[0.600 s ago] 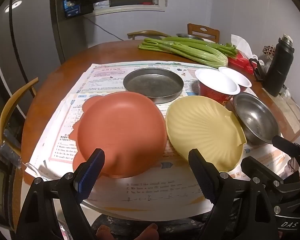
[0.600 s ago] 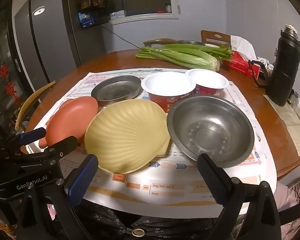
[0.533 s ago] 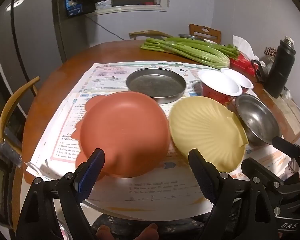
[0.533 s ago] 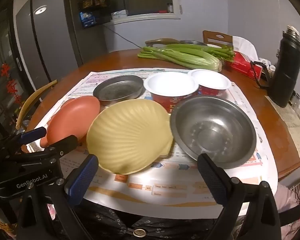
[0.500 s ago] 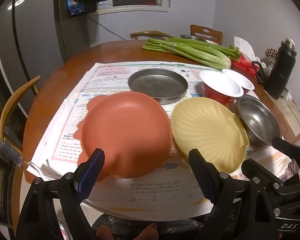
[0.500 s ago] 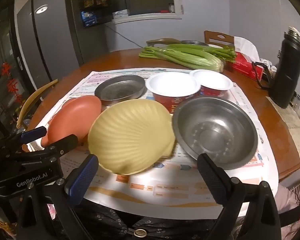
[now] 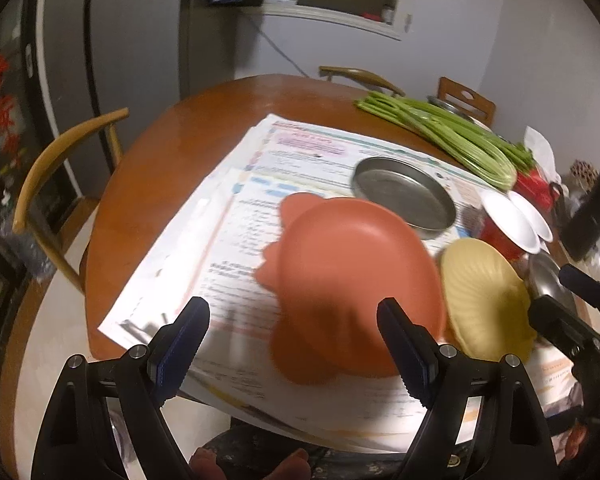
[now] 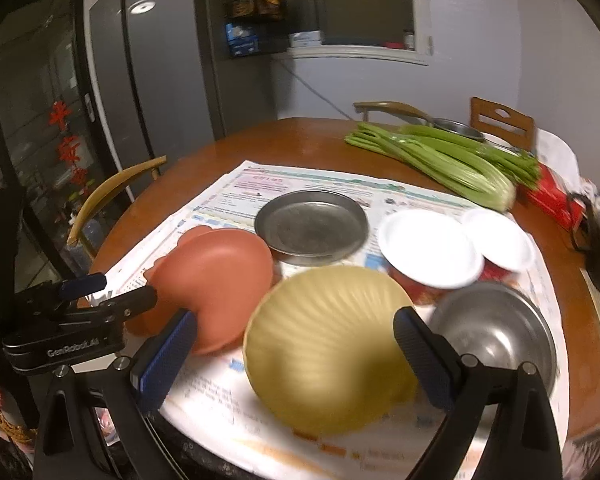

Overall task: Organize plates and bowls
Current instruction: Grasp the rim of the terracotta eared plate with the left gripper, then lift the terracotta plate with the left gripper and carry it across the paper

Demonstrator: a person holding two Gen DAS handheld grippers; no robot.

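1. On the round wooden table (image 8: 580, 312), spread newspapers (image 8: 228, 196) are lying under all the dishes, with a bundle of celery (image 8: 452, 156) sitting on bare wood at the far side.
2. Nearest the person, a terracotta plate (image 7: 352, 276), a yellow shell-shaped plate (image 8: 332, 356) and a steel bowl (image 8: 496, 340) are sitting in a row, rims close together; behind them a flat steel pan (image 8: 312, 228) and two red bowls with white insides (image 8: 432, 256) are standing.
3. The left gripper (image 7: 292, 336) is hovering with its tongs spread wide over the near edge of the terracotta plate, pinching nothing; the right gripper (image 8: 296, 344) is likewise spread, framing the yellow plate without touching it.
4. Judging by this, the sorting is not yet begun and the approach is in hand; the next move probably calls for lowering one set of tongs onto a plate rim and closing there, so it can be lifted and stacked.
5. Both views are blurring, so newspaper print is unreadable; the dark flask (image 7: 596, 216) at the right is cut off, and the steel bowl is mostly hidden in the left view.
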